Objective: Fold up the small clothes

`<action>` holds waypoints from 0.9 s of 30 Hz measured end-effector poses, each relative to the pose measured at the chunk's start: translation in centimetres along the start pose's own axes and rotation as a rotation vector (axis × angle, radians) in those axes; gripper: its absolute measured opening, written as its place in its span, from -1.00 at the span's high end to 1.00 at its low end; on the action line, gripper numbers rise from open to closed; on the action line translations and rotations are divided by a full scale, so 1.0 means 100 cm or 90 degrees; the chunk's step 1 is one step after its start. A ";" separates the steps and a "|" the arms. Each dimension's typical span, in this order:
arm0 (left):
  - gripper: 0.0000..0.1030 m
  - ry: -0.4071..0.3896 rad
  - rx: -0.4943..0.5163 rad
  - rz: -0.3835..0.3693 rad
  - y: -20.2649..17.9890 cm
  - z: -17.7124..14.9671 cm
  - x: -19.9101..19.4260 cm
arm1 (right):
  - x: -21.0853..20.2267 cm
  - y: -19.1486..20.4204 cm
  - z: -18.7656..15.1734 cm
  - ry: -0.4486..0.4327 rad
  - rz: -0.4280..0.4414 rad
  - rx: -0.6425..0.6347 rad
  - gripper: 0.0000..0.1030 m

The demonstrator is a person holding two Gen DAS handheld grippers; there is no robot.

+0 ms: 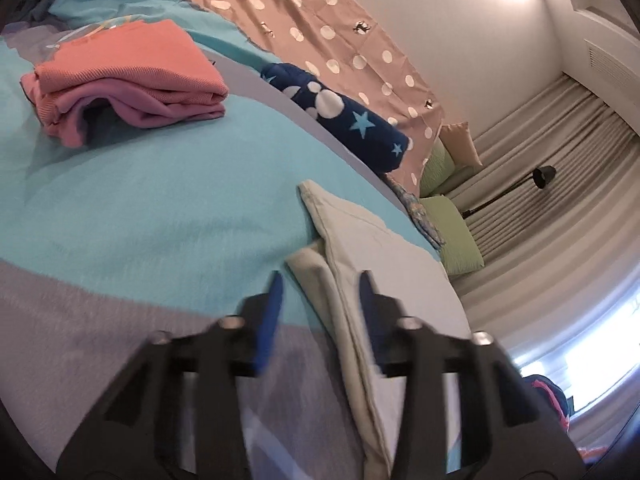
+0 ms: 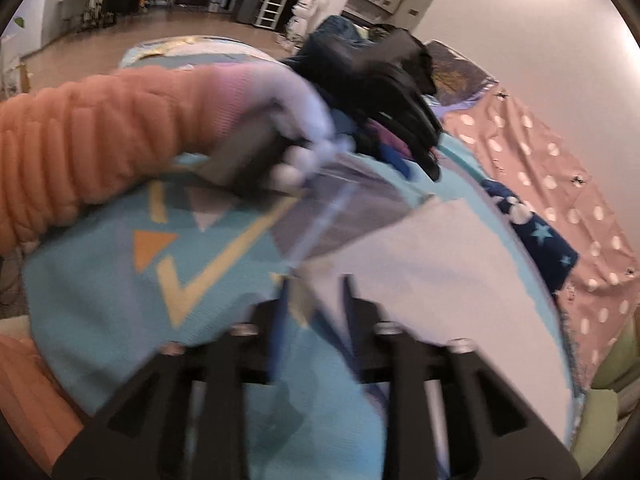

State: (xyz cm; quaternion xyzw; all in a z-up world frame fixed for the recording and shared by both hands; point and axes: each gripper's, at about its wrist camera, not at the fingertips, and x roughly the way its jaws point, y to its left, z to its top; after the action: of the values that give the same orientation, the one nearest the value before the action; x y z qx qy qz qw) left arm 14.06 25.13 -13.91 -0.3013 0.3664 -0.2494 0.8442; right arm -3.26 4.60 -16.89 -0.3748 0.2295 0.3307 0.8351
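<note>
The pale grey-beige folded cotton garment point(image 1: 360, 248) lies flat on the turquoise-and-grey patterned bedspread point(image 1: 160, 200) — its layered edges show along one side. In the left wrist view its long axis runs from between the fingers away toward the dotted pink-brown cloth point(image 1: 320, 24). The left hand-held gripper point(image 1: 320, 284) is spread apart over its near end, grasping nothing; the right hand-held gripper point(image 2: 316, 284) — blurred — also stands spread beside the garment's edge.

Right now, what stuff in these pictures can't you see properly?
- Left wrist view: the pale garment runs under the left claw, so its near end is hidden.
- Left wrist view: the purple garment is mostly covered by the orange folded garment lying on top.
- Right wrist view: motion blur smears the right claw.
- Right wrist view: the dark clothes pile is too blurred to count.
</note>
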 end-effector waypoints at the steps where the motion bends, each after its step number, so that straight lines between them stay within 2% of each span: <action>1: 0.18 0.004 0.009 -0.005 -0.003 -0.003 -0.001 | 0.001 -0.001 -0.002 0.005 -0.007 -0.007 0.25; 3: 0.02 0.024 0.027 -0.016 -0.008 -0.010 -0.001 | 0.004 0.000 -0.008 0.022 -0.014 -0.018 0.19; 7: -0.02 0.080 0.039 -0.014 -0.013 -0.021 0.018 | 0.008 0.000 -0.010 0.027 -0.021 -0.014 0.14; 13: -0.03 0.092 0.027 -0.028 -0.011 -0.010 0.038 | 0.023 0.002 -0.003 0.022 -0.044 -0.004 -0.08; 15: 0.00 0.090 0.014 -0.026 -0.008 -0.003 0.046 | 0.027 0.003 -0.001 0.019 -0.063 -0.005 -0.22; 27: -0.01 0.103 0.022 -0.027 -0.012 0.001 0.054 | 0.034 -0.011 -0.003 0.043 -0.056 0.060 -0.25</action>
State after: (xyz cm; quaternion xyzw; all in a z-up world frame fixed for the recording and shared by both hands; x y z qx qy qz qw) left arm 17.13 20.89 -15.59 -0.2729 0.4229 -0.2972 0.8114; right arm -0.19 5.09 -18.66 -0.3557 0.2558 0.2697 0.8575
